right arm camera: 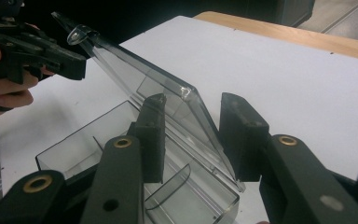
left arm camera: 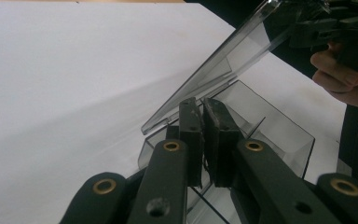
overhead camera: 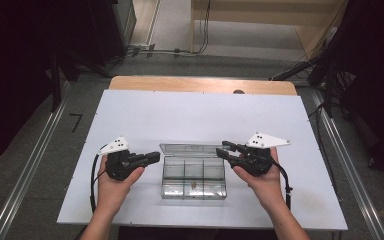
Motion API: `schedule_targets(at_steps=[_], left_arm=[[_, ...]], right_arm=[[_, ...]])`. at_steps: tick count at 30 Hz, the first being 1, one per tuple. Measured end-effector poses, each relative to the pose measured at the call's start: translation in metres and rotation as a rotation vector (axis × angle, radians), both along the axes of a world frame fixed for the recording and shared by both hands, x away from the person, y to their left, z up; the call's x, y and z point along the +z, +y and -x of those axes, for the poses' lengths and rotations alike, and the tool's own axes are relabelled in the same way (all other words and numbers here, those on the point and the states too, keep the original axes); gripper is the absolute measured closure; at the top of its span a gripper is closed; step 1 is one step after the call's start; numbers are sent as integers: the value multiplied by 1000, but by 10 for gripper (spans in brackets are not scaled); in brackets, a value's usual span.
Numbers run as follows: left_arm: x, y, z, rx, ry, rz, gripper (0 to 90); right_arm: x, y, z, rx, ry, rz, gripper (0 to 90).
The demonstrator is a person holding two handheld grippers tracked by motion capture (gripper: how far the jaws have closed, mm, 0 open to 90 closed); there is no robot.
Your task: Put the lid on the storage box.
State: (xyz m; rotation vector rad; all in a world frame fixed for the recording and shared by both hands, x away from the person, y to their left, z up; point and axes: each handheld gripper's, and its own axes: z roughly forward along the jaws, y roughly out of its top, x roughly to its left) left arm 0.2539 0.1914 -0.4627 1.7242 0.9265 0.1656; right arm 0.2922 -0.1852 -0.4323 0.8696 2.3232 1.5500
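A clear plastic compartment box (overhead camera: 194,186) sits at the table's near middle, its lid (overhead camera: 190,149) tilted up and open. A small brownish item (overhead camera: 194,184) lies in one compartment. My left gripper (overhead camera: 155,157) is at the box's left end. In the left gripper view its jaws (left arm camera: 204,135) are pressed together over the box's corner (left arm camera: 270,126), with nothing seen between them. My right gripper (overhead camera: 222,149) is at the box's right end. It stands open (right arm camera: 196,100), its jaws on either side of the raised lid's edge (right arm camera: 186,93).
The white table top (overhead camera: 200,112) has free room behind and beside the box. A wooden strip (overhead camera: 200,84) runs along its far edge. Cables and dark stands are on the floor beyond.
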Motion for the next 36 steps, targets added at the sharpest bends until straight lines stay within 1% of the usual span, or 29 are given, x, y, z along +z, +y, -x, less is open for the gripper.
schedule_targets(at_steps=[1, 2, 4, 6, 11, 14, 20, 27, 29, 33, 36], left_arm=[[0, -1, 0, -8, -4, -7, 878], [-1, -3, 0, -21, -7, 1, 885], [-1, -5, 1, -27, -4, 2, 899], [-1, -5, 1, -38, -4, 12, 900], [0, -7, 2, -44, -12, 29, 900], [0, -7, 2, -41, -16, 33, 900], [1, -6, 3, -31, -23, 39, 900], [1, -7, 3, -29, -24, 37, 900], [1, -7, 3, -29, -25, 35, 900], [1, -7, 3, -28, -25, 34, 900], [0, -7, 3, -26, -25, 31, 900]], right_arm=[[0, 0, 0, 1, 0, 1, 595], [0, 0, 1, 3, 0, 0, 594], [-1, 0, 1, 4, 0, -1, 592], [-1, -1, 2, 5, 1, -1, 589], [-2, -1, 3, 8, 6, -1, 584], [-3, -2, 4, 13, 7, 3, 578], [-6, -4, 4, 14, 22, 6, 571], [-9, -4, 4, 19, 28, 12, 556], [-10, -5, 4, 22, 28, 12, 529], [-11, -7, 5, 16, 21, 8, 405], [-13, -9, 5, 6, 30, 6, 350]])
